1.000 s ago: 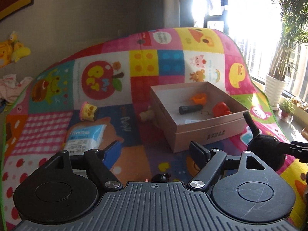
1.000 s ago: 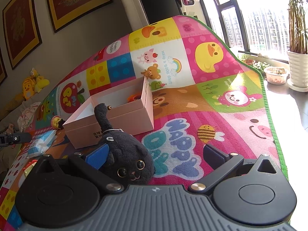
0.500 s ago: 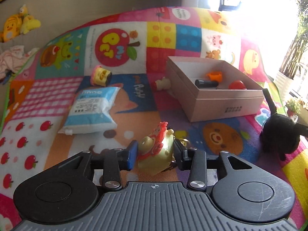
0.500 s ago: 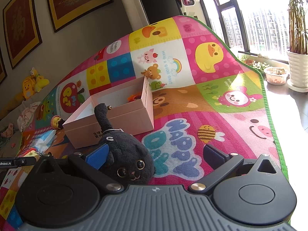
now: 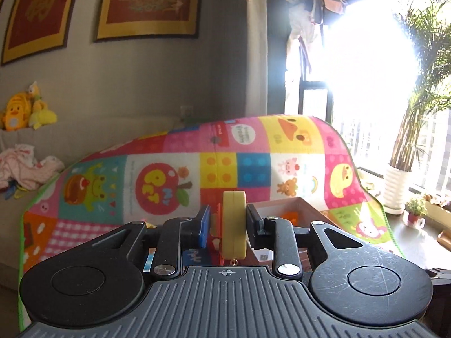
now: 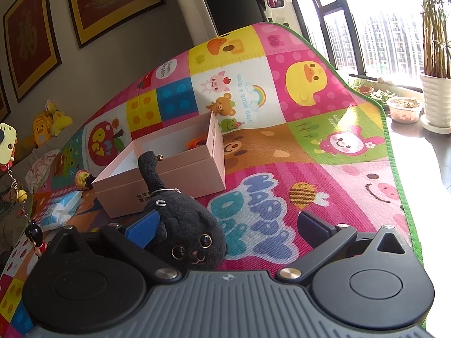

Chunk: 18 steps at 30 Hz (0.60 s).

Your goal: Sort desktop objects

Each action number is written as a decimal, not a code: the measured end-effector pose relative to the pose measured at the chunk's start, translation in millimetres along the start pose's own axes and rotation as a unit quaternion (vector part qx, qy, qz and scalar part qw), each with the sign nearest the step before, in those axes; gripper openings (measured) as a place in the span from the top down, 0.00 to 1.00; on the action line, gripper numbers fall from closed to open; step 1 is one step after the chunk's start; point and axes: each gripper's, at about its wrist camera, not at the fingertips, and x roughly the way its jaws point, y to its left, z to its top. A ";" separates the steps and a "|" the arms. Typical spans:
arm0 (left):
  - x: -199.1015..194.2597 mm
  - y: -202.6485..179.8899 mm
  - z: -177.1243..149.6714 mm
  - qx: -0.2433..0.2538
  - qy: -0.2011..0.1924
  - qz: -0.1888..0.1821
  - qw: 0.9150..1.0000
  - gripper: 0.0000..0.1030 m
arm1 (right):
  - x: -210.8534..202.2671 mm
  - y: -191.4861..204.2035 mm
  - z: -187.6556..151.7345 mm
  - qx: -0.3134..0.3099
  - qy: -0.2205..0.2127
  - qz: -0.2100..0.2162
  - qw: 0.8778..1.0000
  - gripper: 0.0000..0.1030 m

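My left gripper (image 5: 228, 222) is shut on a cream-yellow toy with red parts (image 5: 234, 225), held up off the colourful play mat (image 5: 157, 186). In the right wrist view the same toy (image 6: 7, 140) hangs at the far left edge, with a chain and a small doll charm (image 6: 35, 235) dangling under it. The open pink cardboard box (image 6: 169, 180) lies on the mat with an orange piece (image 6: 194, 142) inside. My right gripper (image 6: 225, 222) stands open low over the mat. A black cat plush (image 6: 183, 225) sits against its left blue pad.
A blue-white tissue pack (image 6: 60, 209) and a small yellow-red toy (image 6: 83, 180) lie left of the box. The mat's green edge (image 6: 394, 152) runs along the right, with plant pots (image 6: 437, 98) beyond. Plush ducks (image 5: 17, 112) and clothes sit on the sofa at left.
The left gripper closed on the cream-yellow toy and lifted it off the mat, and its view tipped up toward the wall. The right gripper and the cat plush stayed still.
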 end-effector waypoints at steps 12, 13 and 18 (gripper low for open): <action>29.2 6.4 -21.4 -0.060 0.066 -0.018 0.996 0.74 | 0.8 -0.5 -0.1 0.004 0.000 0.000 1.000 0.00; 37.0 9.9 -34.5 -0.072 0.091 -0.018 0.993 0.78 | 0.7 -1.4 0.1 0.004 0.000 0.000 1.000 0.00; 46.4 27.5 -69.9 -0.106 0.127 0.002 0.986 0.79 | 0.5 -0.9 -0.4 0.003 -0.001 0.000 1.000 0.00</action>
